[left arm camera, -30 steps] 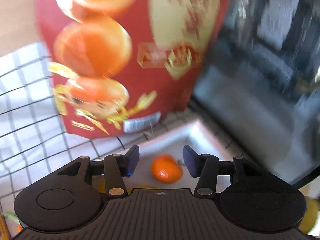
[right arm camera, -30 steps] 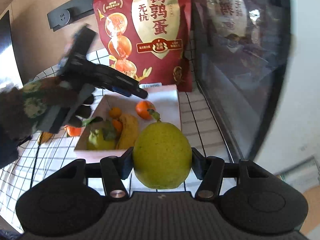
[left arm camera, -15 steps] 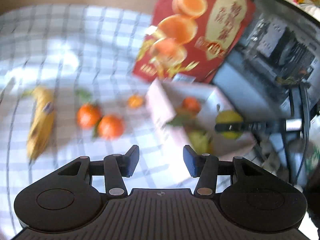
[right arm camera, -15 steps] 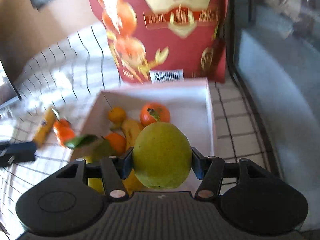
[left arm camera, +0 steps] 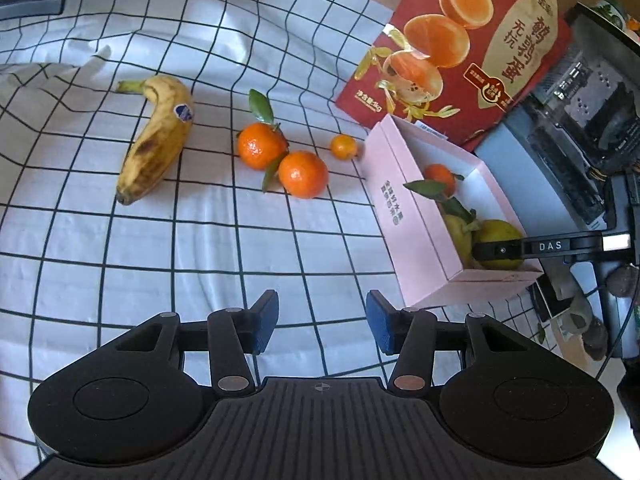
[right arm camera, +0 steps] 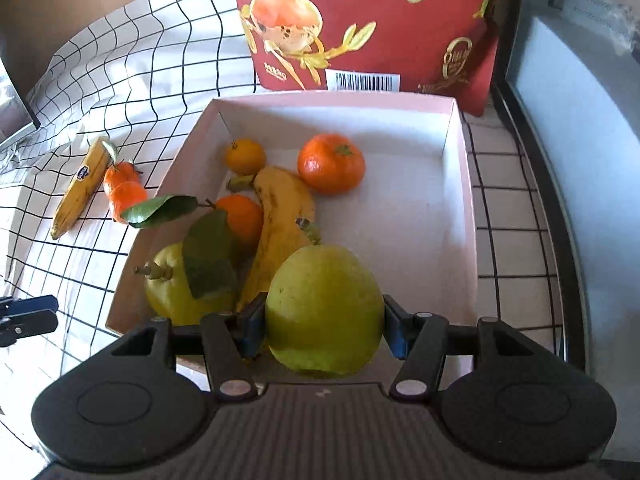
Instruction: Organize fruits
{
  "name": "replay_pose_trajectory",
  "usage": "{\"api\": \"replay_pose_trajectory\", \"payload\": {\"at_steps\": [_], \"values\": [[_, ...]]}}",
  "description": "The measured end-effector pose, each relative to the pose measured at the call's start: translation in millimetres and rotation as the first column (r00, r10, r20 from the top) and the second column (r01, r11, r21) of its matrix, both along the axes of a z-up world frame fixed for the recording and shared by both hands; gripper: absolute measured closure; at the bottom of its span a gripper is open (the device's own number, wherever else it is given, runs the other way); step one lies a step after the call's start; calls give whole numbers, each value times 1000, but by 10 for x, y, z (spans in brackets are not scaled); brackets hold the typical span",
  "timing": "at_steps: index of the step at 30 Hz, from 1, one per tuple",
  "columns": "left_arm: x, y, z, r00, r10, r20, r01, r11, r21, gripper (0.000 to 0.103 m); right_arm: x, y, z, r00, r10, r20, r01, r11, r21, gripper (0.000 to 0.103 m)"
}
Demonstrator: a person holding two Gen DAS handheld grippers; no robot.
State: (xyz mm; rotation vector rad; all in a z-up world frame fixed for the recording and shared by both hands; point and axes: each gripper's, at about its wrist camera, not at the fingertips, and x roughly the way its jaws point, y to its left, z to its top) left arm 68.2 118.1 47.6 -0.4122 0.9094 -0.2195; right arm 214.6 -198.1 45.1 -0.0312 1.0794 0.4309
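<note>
My right gripper (right arm camera: 324,330) is shut on a yellow-green pear (right arm camera: 324,308), held over the near end of the pink box (right arm camera: 466,208). Inside the box lie a banana (right arm camera: 284,216), a second pear (right arm camera: 176,292) under a leaf, two tangerines (right arm camera: 331,163) and a small orange fruit (right arm camera: 245,156). My left gripper (left arm camera: 322,326) stands open over bare cloth, with nothing between its fingers. Beyond it on the cloth lie a spotted banana (left arm camera: 156,144), two leafy tangerines (left arm camera: 302,173) and a tiny orange fruit (left arm camera: 343,146). The pink box (left arm camera: 404,216) is to their right.
A red snack bag (left arm camera: 468,52) stands behind the box, also the red bag (right arm camera: 376,20) in the right wrist view. A dark glass-fronted appliance (right arm camera: 568,92) borders the box on the right. The checked cloth (left arm camera: 160,240) is rumpled at the far left.
The left gripper swung away from the box and bag to the open cloth, left of the box. The right gripper carried the pear forward and down over the box's near end.
</note>
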Motion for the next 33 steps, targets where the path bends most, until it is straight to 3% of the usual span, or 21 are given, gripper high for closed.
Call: {"api": "replay_pose_trajectory", "payload": {"at_steps": [8,17,26,33], "values": [[-51,9,6,1000,-12,3,12,1000,-13,50,112,9,47,995,65,-71,-66,998,-14,44],[-103,95,-7,1000,3,-8,-3,1000,-7,50,21,39,76,996,84,-19,-84,996,-30,43],[-70,45,1,1000,-13,-9,14,998,66,50,-173,-102,302,995,53,90,-57,997,46,43],[99,164,155,999,7,45,-16,980,201,50,-603,-117,594,967,20,255,-31,999,41,43]]}}
